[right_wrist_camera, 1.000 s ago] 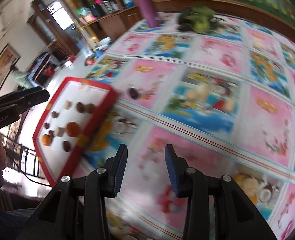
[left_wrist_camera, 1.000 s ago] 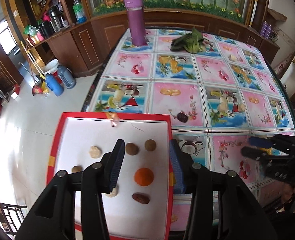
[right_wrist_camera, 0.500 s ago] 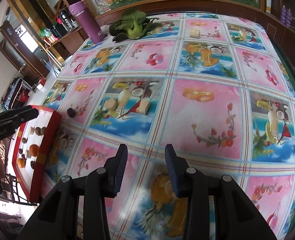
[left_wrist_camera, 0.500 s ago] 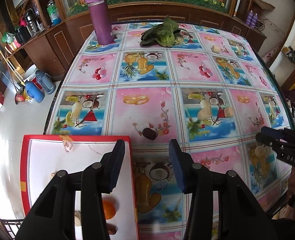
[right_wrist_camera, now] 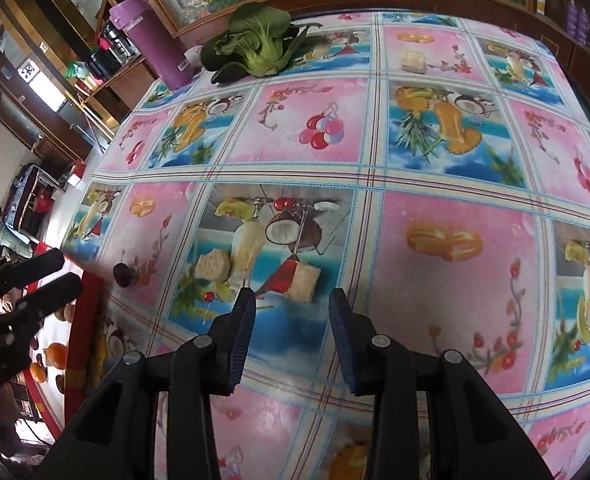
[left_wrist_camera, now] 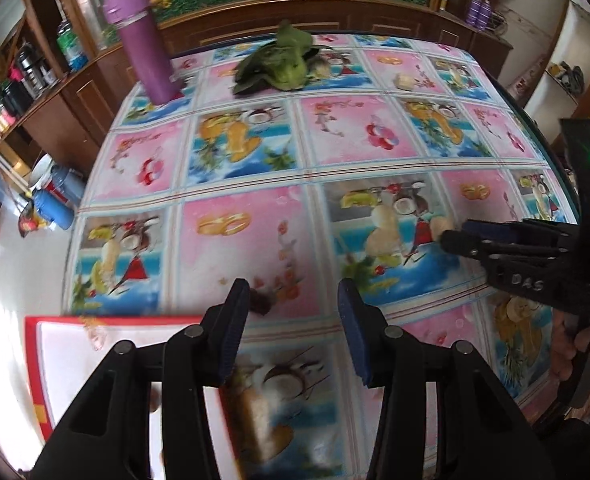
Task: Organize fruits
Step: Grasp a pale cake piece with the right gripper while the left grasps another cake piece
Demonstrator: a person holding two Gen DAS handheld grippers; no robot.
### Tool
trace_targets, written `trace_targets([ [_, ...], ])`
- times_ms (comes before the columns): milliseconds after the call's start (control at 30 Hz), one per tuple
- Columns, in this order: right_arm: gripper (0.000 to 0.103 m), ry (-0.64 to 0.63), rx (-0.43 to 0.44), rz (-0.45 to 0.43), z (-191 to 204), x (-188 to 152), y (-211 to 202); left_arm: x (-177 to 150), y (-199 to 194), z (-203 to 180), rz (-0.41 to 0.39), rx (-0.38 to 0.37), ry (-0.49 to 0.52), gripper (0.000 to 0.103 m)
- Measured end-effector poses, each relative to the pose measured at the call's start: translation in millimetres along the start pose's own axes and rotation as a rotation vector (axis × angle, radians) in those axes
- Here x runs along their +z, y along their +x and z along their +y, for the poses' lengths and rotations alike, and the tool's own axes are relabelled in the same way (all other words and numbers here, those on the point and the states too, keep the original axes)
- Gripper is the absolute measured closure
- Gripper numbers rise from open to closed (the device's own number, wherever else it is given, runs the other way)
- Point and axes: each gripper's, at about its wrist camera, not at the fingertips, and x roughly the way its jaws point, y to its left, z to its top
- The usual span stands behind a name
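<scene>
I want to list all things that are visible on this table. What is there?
tablecloth: one, pink and blue fruit print, covers the table
tray: one, red rim, white inside, near left edge
small fruits: several, orange and brown, on the tray, partly hidden
dark fruit: one, on the cloth just beyond the tray
pale chunks: three, beige, on the cloth
leafy vegetable: one, green, far side
flask: one, purple, far left corner
left tongs: open, empty
right tongs: open, empty
</scene>
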Motion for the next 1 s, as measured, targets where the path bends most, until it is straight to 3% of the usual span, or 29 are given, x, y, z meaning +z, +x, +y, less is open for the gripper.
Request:
trace_targets([
  [167, 0.089, 0.016, -0.03, 0.011, -0.4, 2.6, 12.4, 10.2, 25.5, -17.0, 0.014, -0.058, 0.023, 0.056],
  [400, 0.09, 0.084, 0.001, 0.0, -19.3, -10.1, 2.2, 20.4, 46.4, -33.1, 0.031, -0.149, 0.048, 0.056],
  [667, 0.09, 0.175, 0.011, 0.005, -49.4, -40.5, -15.9, 33.0, 82.8, -44.5, 0.092, -0.127, 0.03, 0.056],
  [900, 0.09, 0.174, 0.006, 0.005, -52.3, -46.6, -20.4, 35.3, 89.6, -50.5, 0.086, -0.106, 0.059, 0.078],
  [1000, 0.09, 0.173, 0.01, 0.006, -51.7, -47.5, -20.6, 34.4, 88.9, -49.0, 0.085, -0.114, 0.052, 0.078],
])
